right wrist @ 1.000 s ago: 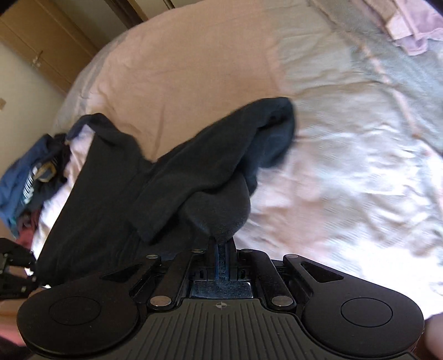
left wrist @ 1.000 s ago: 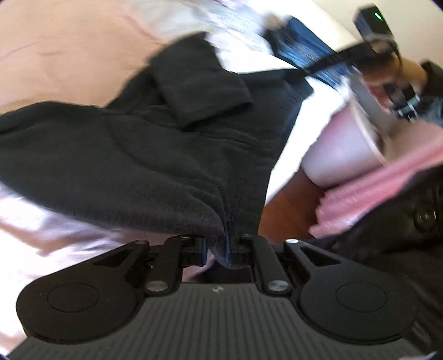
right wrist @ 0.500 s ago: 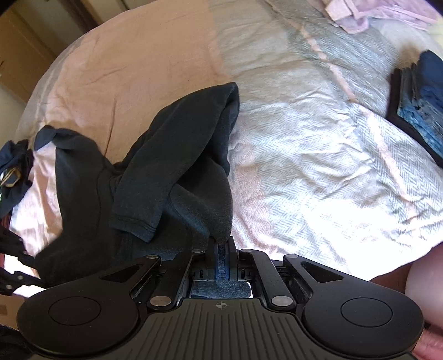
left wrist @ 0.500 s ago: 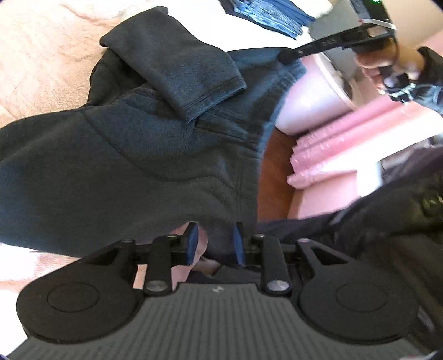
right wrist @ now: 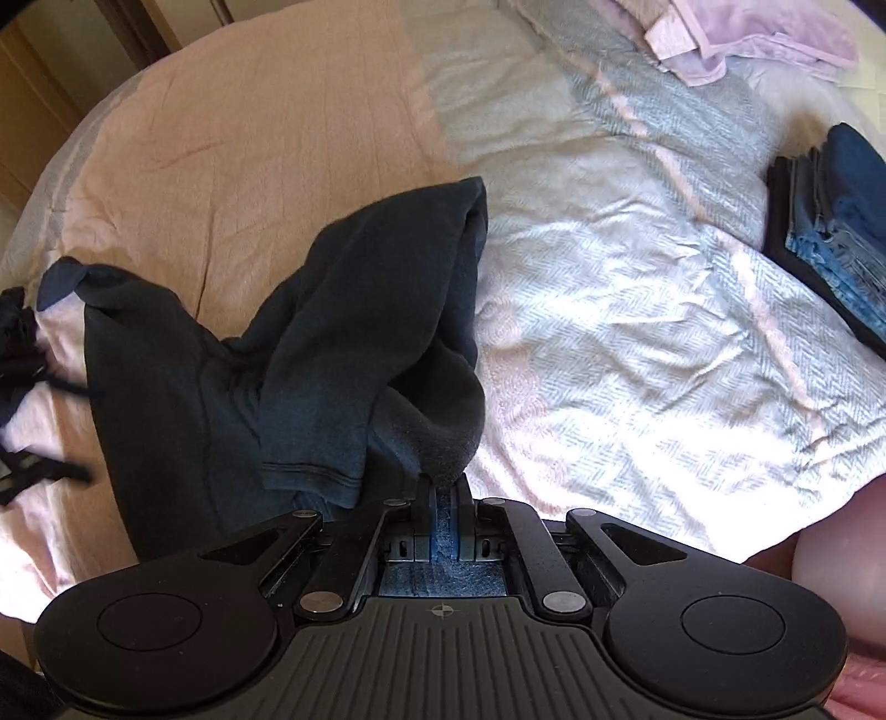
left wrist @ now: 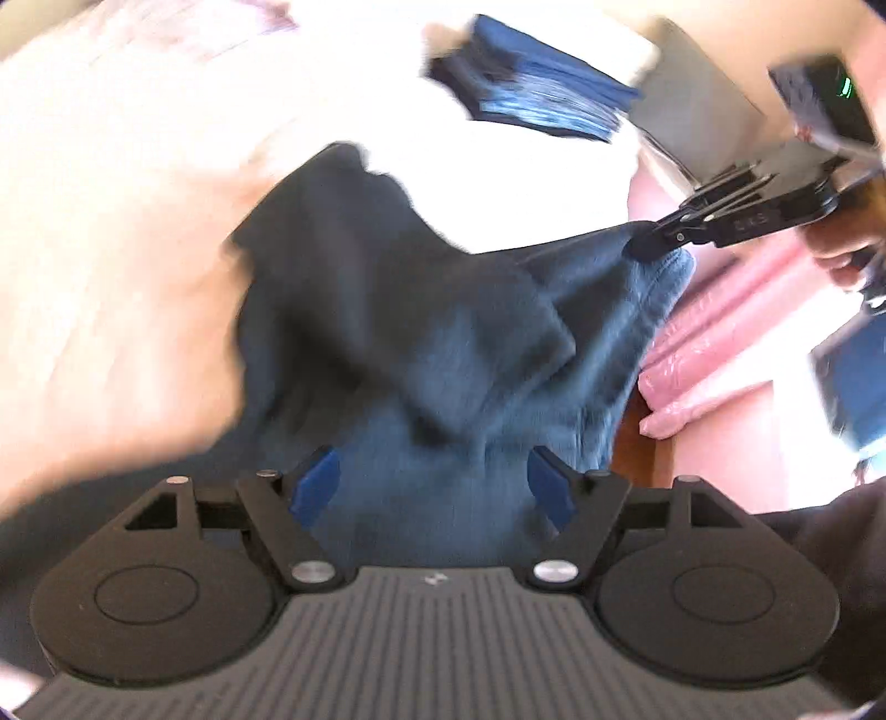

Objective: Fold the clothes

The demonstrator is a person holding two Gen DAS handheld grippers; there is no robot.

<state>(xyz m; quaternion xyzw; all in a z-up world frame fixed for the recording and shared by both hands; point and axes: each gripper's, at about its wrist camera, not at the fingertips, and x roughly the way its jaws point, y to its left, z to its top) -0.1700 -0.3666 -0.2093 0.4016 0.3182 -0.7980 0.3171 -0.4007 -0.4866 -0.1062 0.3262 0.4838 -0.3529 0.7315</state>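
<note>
**Dark sweatshirt stretched from one clamped corner, left claw free**

The dark sweatshirt (right wrist: 310, 354) lies partly on the bed (right wrist: 637, 310), rumpled, one sleeve with its cuff folded over the body; its near edge is lifted off the bed by the right gripper (right wrist: 442, 509), whose fingers are pressed together on a fold of the fleece; seen from the left wrist view, that same gripper (left wrist: 659, 241) bites the garment's far right corner. The left gripper (left wrist: 429, 487) stands with its fingers wide apart, holding nothing; the sweatshirt (left wrist: 443, 354) fills the space just ahead of it and between its blue pads, though the blur hides whether cloth touches them. Judged from this, the coming move turns on the left gripper: the cloth's long axis runs from the clamped corner across toward the left gripper, so the free edge lies straight ahead of it, and it is the nearer one to that edge.

Counted: two grippers; one dark sweatshirt in hand; one folded stack of blue clothes (right wrist: 830, 232) well right of the sweatshirt; one loose lilac garment (right wrist: 747, 39) beyond it at the far side of the bed; one dark tangle of cloth (right wrist: 22, 354) just left of the sweatshirt.
</note>
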